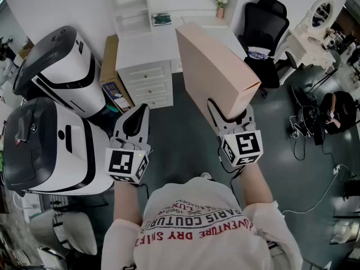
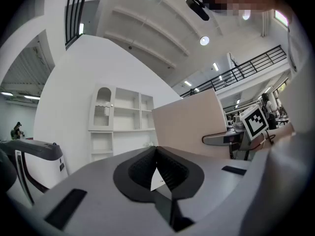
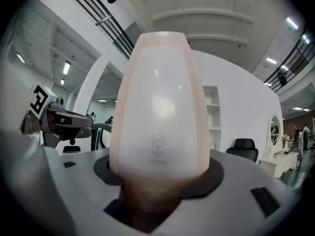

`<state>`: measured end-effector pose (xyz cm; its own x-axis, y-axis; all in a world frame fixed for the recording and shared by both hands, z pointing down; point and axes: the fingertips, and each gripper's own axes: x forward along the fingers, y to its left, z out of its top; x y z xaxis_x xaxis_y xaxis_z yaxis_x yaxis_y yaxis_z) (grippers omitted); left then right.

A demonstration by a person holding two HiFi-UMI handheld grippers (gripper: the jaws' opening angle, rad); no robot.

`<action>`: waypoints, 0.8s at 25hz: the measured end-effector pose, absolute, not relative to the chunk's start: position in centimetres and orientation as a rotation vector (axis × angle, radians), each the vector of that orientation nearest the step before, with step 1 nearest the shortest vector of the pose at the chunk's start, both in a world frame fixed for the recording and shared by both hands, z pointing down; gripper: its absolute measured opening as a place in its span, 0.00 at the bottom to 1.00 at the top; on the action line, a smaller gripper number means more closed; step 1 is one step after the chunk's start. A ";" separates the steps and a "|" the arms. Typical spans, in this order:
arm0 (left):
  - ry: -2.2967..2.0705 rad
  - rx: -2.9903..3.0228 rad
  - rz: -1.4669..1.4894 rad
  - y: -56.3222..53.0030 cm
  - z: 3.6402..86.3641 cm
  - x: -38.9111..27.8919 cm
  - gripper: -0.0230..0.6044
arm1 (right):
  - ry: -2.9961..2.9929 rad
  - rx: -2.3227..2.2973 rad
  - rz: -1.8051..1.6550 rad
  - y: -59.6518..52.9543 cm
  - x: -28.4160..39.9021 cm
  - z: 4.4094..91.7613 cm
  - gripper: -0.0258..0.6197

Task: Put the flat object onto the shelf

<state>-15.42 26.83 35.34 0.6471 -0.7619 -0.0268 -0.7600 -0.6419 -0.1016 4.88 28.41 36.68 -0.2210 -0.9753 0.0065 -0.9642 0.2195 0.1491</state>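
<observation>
My right gripper is shut on the lower end of a flat pale-pink box, which stands up and tilts away toward the white shelf unit. In the right gripper view the box fills the middle and hides the jaw tips of the right gripper. My left gripper hangs at the box's left, apart from it, with its jaws together and nothing in them. The left gripper view shows the left gripper shut, the box to its right, and the shelf unit beyond.
A white chest of drawers stands below the shelf unit. Two large white-and-black machines crowd the left. A black office chair and a white dressing table stand at the right, with cables on the dark floor.
</observation>
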 end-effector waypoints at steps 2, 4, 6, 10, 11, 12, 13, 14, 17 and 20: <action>1.279 -2.751 -0.040 26.6 35.4 -15.8 0.06 | -2.375 1.893 -0.167 28.4 4.5 36.9 0.49; 1.281 -2.747 -0.047 26.4 35.4 -16.1 0.06 | -2.375 1.890 -0.163 28.3 4.3 37.0 0.49; 1.284 -2.747 -0.042 26.2 35.4 -16.2 0.06 | -2.376 1.891 -0.159 28.1 4.2 37.0 0.49; 1.293 -2.764 0.001 25.9 35.3 -16.6 0.06 | -2.377 1.893 -0.153 27.7 4.0 37.1 0.49; 1.298 -2.768 0.009 25.8 35.3 -16.7 0.06 | -2.378 1.895 -0.146 27.5 4.0 37.1 0.49; 1.301 -2.771 0.012 25.7 35.4 -16.9 0.06 | -2.379 1.897 -0.136 27.4 3.9 37.2 0.49; 1.305 -2.772 0.012 25.6 35.4 -17.0 0.06 | -2.382 1.897 -0.125 27.2 3.9 37.3 0.49; 1.309 -2.771 0.008 25.4 35.5 -17.1 0.06 | -2.386 1.895 -0.116 26.9 3.8 37.4 0.49; 1.338 -2.768 -0.009 24.5 36.0 -17.3 0.06 | -2.393 1.867 -0.097 25.8 4.0 37.8 0.49; 1.378 -2.763 -0.023 23.3 36.6 -17.1 0.06 | -2.398 1.833 -0.081 24.2 4.6 38.4 0.49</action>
<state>-17.11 23.27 36.64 0.6018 -0.7985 -0.0110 -0.7977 -0.6005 -0.0553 4.61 24.18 38.42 -0.2583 -0.9639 0.0640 -0.9574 0.2643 0.1161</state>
